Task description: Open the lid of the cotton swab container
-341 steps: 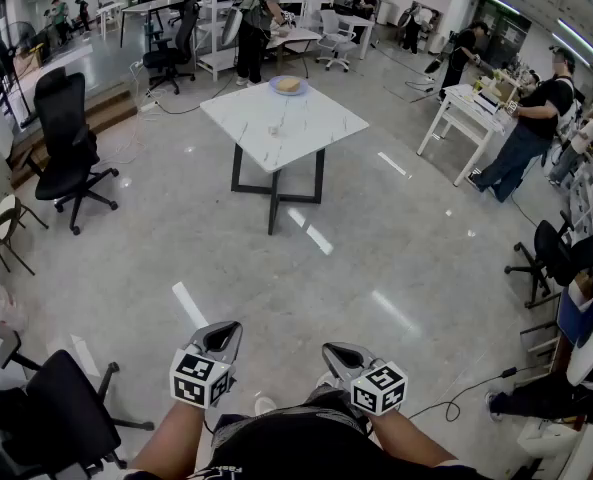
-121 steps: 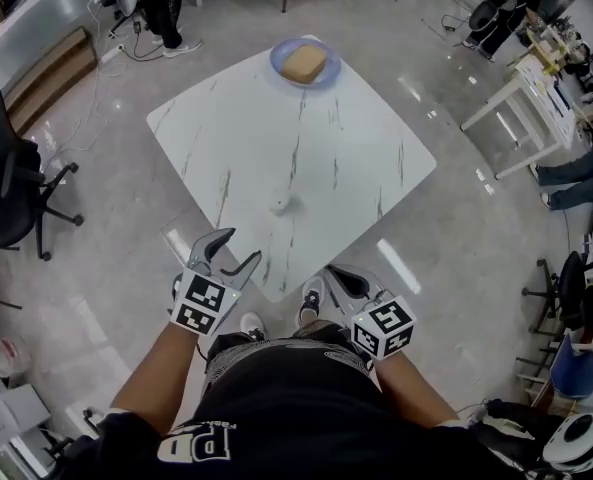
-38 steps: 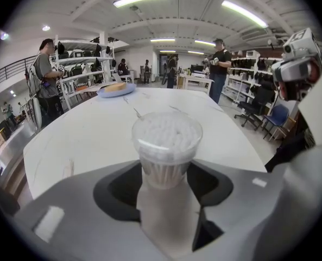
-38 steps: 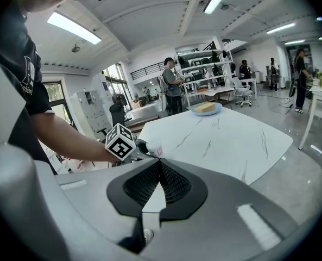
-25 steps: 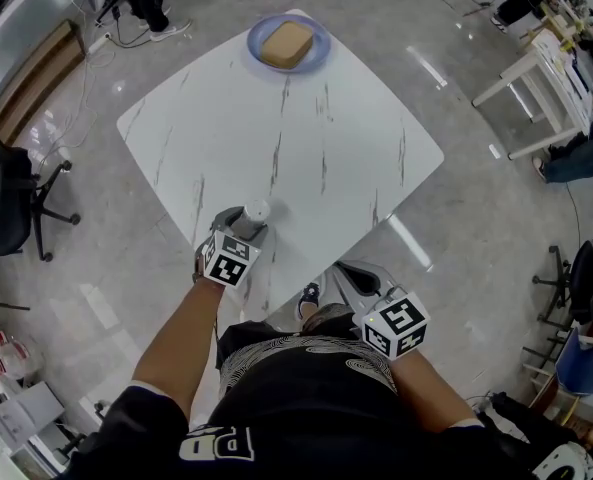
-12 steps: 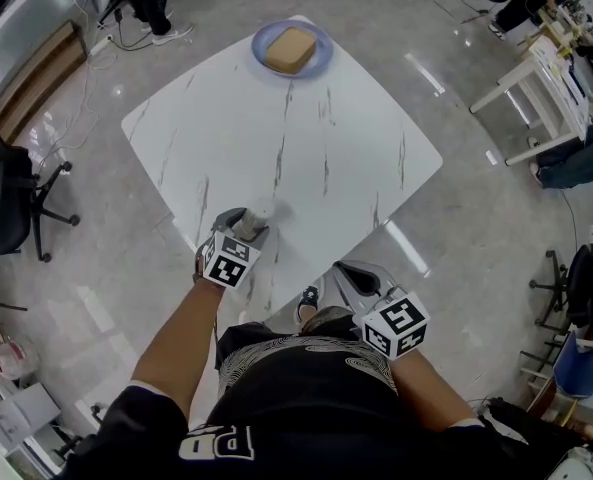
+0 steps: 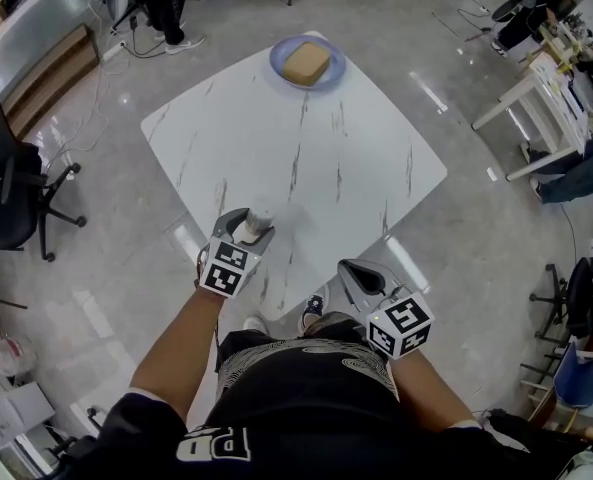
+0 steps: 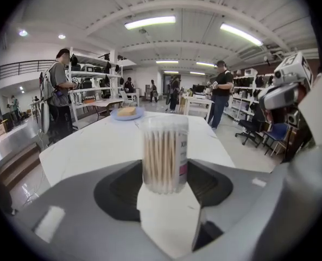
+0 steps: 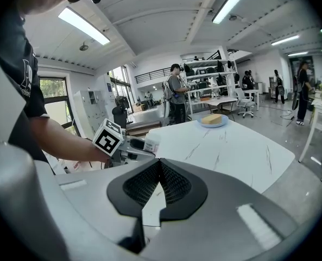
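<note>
In the head view, the left gripper (image 7: pixel 247 231) holds the clear round plastic cotton swab container (image 7: pixel 260 213) at the lower edge of the white marble table (image 7: pixel 376 158). In the left gripper view, both fingers press on the container's sides at the centre of the frame. In the right gripper view, the right gripper (image 9: pixel 158 170) has its fingers fully together, with nothing between them.

My left gripper (image 7: pixel 255 221): out ahead at 11 o'clock from torso, nose aimed toward 1 o'clock, tilted downward, marker cube facing up. Jaws clamped on cotton swab container (image 8: pixel 165 154), pads pressing both sides, container upright. Left forearm (image 7: pixel 181 346) bare, stretched forward.

My right gripper (image 7: pixel 352 269): closer in, at 1 o'clock from torso, nose aimed toward 11 o'clock, tilted downward. Jaws fully together, nothing between. Right forearm (image 7: pixel 428 393) tucked near body.

Grippers apart, not touching.
</note>
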### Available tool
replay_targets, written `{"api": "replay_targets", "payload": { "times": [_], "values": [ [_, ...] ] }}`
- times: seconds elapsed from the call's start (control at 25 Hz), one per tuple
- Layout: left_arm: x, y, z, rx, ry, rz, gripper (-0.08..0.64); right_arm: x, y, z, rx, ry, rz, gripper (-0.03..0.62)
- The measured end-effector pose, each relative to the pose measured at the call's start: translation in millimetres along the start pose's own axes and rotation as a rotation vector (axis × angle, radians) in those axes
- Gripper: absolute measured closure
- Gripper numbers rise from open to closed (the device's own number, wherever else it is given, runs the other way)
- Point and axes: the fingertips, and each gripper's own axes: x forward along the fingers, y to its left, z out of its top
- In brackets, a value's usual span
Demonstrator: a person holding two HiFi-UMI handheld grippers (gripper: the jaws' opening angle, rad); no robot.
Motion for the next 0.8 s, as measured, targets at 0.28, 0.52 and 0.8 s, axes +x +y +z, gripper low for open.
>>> {"api": "replay_targets", "payload": {
  "times": [0.28,0.52,0.8],
  "values": [
    [-56,6,30,-0.015,-0.130,0.016,0.255,-1,19,21,-0.035,-0.049,-0.010,0.592],
    [-103,3,46,-0.009,-0.220,0.019,0.255,-8,35,36,-0.062,-0.089,-0.024,0.592],
    [-162,3,59,-0.025,-0.331,0.044,0.255,-15,63,50,-0.091,-0.132,-0.018,0.592]
  ]
}}
